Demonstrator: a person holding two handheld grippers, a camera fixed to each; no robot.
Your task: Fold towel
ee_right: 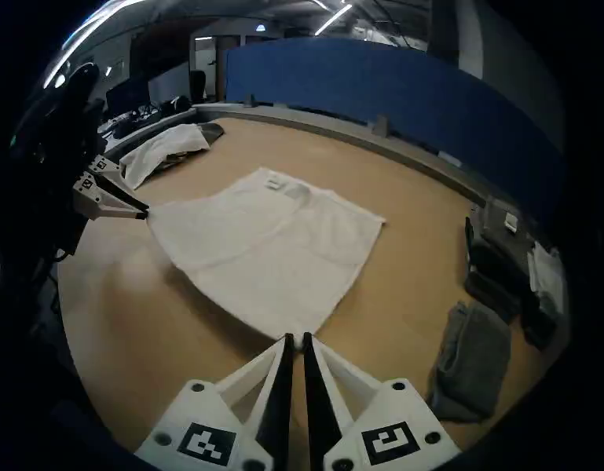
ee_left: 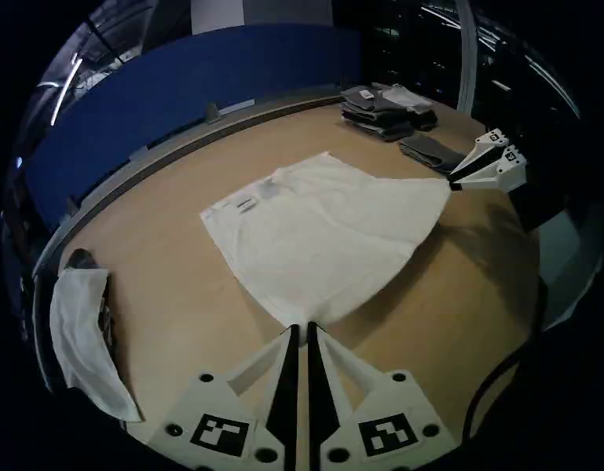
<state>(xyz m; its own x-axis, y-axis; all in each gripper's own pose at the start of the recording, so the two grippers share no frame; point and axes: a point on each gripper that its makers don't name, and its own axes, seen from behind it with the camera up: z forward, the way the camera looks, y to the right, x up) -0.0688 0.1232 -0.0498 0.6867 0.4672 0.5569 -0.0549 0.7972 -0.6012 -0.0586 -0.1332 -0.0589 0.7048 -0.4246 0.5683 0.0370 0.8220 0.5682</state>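
Left hand-held gripper (ee_left: 302,336) sits nearest in the left gripper view, its two white fingers clenched on one near corner of the white rectangular cloth towel (ee_left: 325,235). In the right gripper view the right hand-held gripper (ee_right: 295,344) is likewise clenched on the towel's other near corner. Each gripper also shows farther off in the other's view, pinching its corner at the side. The towel lies spread in the middle of the tan wooden bench (ee_left: 168,298). The edge between the two held corners looks raised a little, with a shadow on the wood beneath it. The far part lies flat and carries a small label (ee_left: 245,204). Off to the left gripper's side, at the bench edge, a crumpled white cloth (ee_left: 82,337) lies well apart from the towel. On the right gripper's side a folded grey towel (ee_right: 474,361) lies by itself, and just past it a stack of dark grey folded cloths (ee_right: 502,259) sits near the rim. Farthest off, a blue partition wall (ee_right: 419,86) runs along the back of the bench.
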